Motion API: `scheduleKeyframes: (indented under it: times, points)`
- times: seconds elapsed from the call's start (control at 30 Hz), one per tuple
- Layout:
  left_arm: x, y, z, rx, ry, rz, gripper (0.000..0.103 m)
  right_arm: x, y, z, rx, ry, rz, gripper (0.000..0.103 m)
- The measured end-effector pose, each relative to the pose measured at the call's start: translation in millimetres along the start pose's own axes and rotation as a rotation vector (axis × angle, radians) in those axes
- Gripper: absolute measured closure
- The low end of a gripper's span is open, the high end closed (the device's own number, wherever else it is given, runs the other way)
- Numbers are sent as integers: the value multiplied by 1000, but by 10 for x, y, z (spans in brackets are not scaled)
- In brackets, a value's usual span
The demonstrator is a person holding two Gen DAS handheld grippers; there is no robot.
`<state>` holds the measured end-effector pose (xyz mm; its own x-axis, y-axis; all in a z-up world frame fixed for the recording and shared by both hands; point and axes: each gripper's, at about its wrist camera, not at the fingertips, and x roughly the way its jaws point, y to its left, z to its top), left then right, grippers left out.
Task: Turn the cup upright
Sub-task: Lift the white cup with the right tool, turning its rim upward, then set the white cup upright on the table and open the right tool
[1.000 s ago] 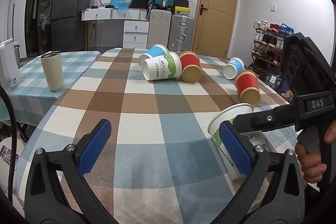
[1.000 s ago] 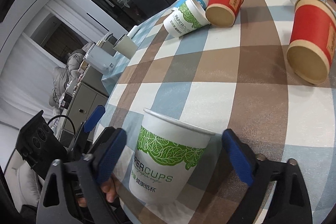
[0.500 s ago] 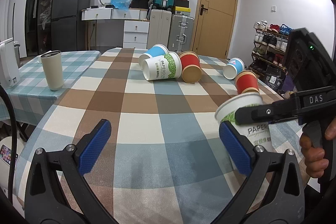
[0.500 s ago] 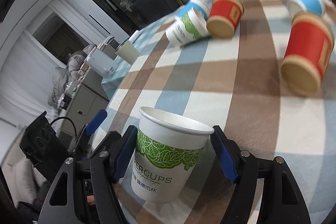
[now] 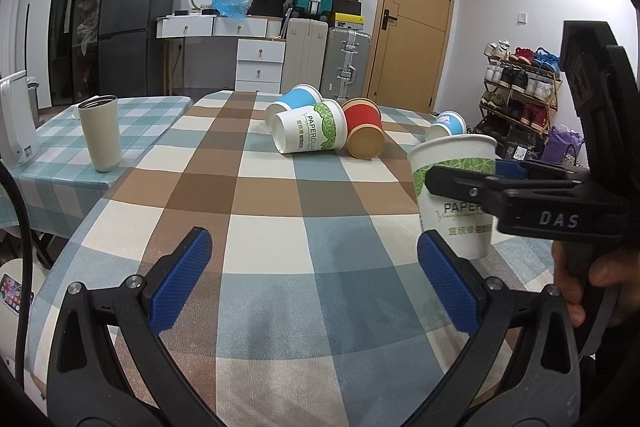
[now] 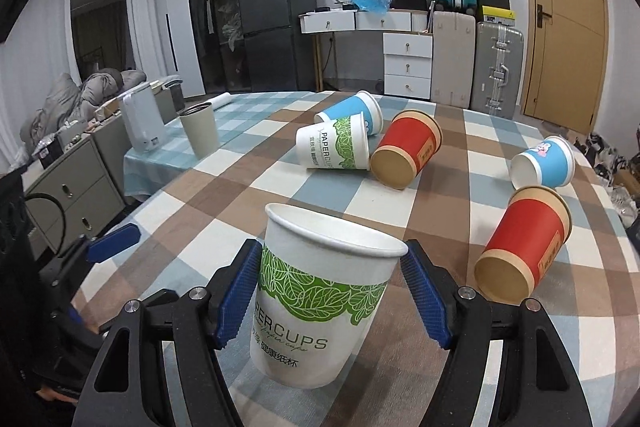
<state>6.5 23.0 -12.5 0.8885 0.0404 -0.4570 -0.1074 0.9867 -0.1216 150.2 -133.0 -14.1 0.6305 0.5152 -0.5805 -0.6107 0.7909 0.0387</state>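
**White paper cup upright in the right gripper**

Left wrist view: the left gripper point(image 5: 312, 283) is spread wide with nothing between its blue pads, above the checked tablecloth point(image 5: 272, 227). At 3 o'clock the white-and-green paper cup point(image 5: 454, 203) stands mouth up, clamped by the right gripper point(image 5: 496, 179).

Right wrist view: the right gripper point(image 6: 332, 291) is closed on the paper cup point(image 6: 320, 303), pads pressing both sides below the rim. At 12 o'clock lie a toppled white cup point(image 6: 334, 147), blue cup point(image 6: 356, 109) and red cup point(image 6: 406, 153); another red cup point(image 6: 524, 251) lies at 3 o'clock.
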Motion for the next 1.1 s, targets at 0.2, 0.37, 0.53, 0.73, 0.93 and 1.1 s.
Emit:
scheduleKeyframes:
  times: [0.2, 0.37, 0.53, 0.73, 0.93, 1.1]
  points:
    - [1, 3, -2, -1, 0, 0, 0, 109, 15, -16, -10, 14, -28, 31]
    - [-1, 6, 0, -1, 0, 0, 0, 66, 54, -54, -34, 10, -25, 31]
    - [0, 10, -1, -1, 0, -1, 0, -53, 71, -120, -48, 20, 8, 39]
    - [-1, 13, -3, -2, 0, -1, 0, -212, 51, -264, -51, 24, 33, 39]
    - [-2, 17, -3, -2, -1, -1, 0, -318, 85, -371, -73, -11, 35, 40]
    - [2, 19, -5, -4, 0, -2, 0, -300, 205, -369, -110, -29, 34, 40]
